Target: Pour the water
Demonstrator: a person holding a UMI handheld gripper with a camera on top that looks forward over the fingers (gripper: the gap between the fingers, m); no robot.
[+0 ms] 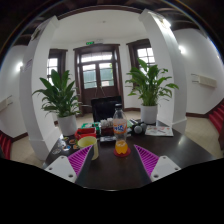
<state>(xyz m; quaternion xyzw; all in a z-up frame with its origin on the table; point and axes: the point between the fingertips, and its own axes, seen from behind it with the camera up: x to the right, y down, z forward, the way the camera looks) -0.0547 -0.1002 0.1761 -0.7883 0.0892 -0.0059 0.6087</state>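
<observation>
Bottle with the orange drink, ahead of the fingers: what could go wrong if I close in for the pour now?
The gripper is open, short of the bottle. The bottle is tall and narrow, so an off-centre finger could tip it. The yellow cup and red container sit close beside it and could get knocked.

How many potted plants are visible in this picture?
2. One plant stands beyond the table, left of the bottle; the other plant stands right of it. Others may be hidden.
</observation>
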